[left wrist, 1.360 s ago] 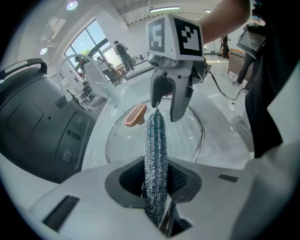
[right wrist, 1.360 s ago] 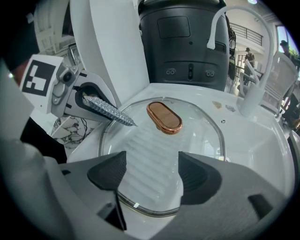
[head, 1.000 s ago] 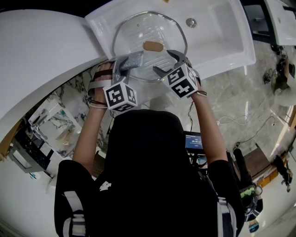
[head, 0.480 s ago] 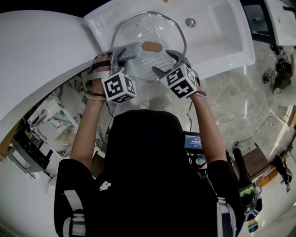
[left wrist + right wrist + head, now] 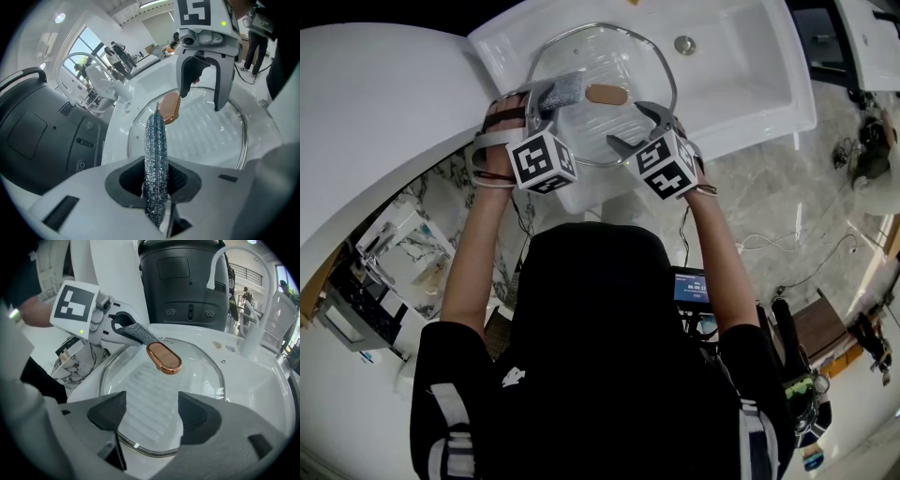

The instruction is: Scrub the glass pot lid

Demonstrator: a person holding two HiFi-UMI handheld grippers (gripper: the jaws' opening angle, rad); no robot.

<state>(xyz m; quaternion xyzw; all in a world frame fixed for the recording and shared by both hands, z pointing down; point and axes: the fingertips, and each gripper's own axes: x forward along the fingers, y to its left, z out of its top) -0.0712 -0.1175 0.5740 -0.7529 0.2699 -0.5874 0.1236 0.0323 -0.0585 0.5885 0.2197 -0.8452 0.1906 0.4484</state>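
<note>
The lid lies in the white sink, copper knob up. The left tongs clamp a glittery scrubber, its tip just beside the knob. The right tongs gape wide over the lid's near rim, holding nothing.

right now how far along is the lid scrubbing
Done: the lid lies in the sink and the left tongs are shut on the scrubber. In hand: its tip is by the knob; the right tongs hang open over the near rim. Left: the scrubbing itself; no suds show.
</note>
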